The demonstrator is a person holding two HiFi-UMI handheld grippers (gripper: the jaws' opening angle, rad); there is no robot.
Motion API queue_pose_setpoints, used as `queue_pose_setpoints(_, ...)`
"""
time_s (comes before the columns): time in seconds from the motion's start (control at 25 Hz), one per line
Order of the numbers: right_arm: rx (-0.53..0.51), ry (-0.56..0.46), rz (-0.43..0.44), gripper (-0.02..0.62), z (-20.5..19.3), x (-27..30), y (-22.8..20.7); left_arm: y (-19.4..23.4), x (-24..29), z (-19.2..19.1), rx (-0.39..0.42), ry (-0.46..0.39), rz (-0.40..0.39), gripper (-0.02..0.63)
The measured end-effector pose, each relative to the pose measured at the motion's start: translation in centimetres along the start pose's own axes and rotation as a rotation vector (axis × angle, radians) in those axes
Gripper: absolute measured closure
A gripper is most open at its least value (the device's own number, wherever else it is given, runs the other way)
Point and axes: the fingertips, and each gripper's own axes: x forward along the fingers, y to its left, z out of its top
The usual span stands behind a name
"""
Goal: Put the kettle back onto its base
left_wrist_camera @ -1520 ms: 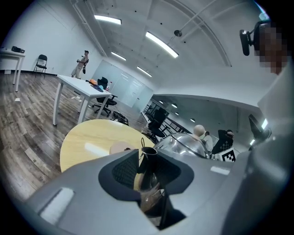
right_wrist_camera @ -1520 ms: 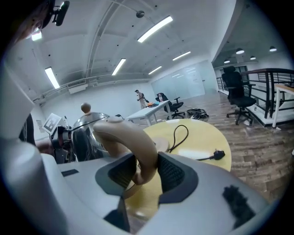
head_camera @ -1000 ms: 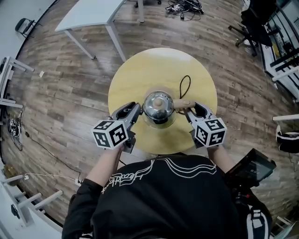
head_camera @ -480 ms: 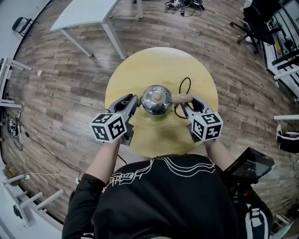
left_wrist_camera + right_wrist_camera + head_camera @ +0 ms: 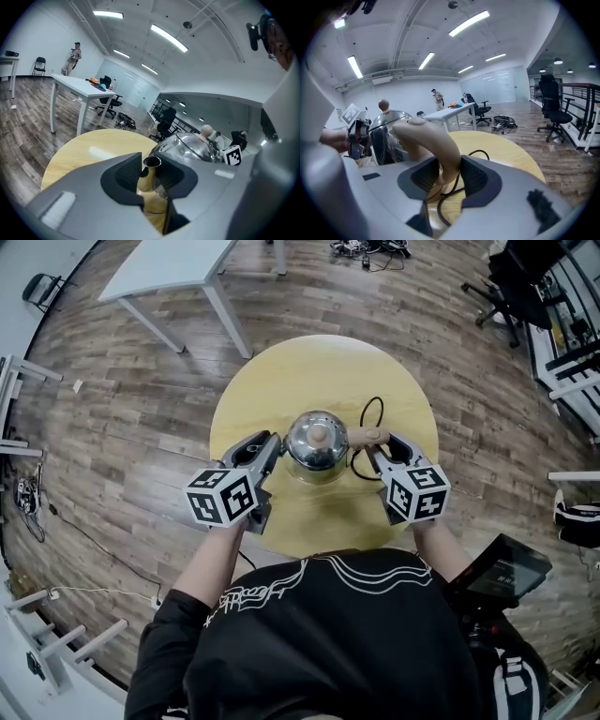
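Grey jaws of the left tool (image 5: 151,174) were closed on the brass-coloured spout (image 5: 148,182) of the kettle (image 5: 317,439), one pad on each side of it. Those of the right tool (image 5: 449,174) stood wider and were clamped on the beige handle (image 5: 433,138) on the opposite side. Between both tools the shiny steel kettle stood upright over its base (image 5: 321,479), of which only a thin rim showed. A black cord (image 5: 373,410) looped just beyond the handle on the round yellow desk (image 5: 309,371), which stood on a wooden floor (image 5: 122,418).
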Motion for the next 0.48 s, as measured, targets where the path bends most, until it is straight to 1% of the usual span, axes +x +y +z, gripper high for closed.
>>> queue_pose_setpoints(0.16,-0.010,0.007,0.000,0.451,-0.35,-0.06,0.05,-0.09,-0.08,-0.24,0.006,0.004,-0.005,0.520)
queue_pose_setpoints(0.36,-0.034,0.005,-0.019,0.451,-0.91,0.18,0.05,0.12,0.04,-0.75,0.038,0.015,0.014,0.518)
queue_pose_setpoints(0.48,-0.070,0.011,-0.032,0.451,-0.91,0.48,-0.07,0.38,0.23,-0.57,0.015,0.001,0.013,0.516)
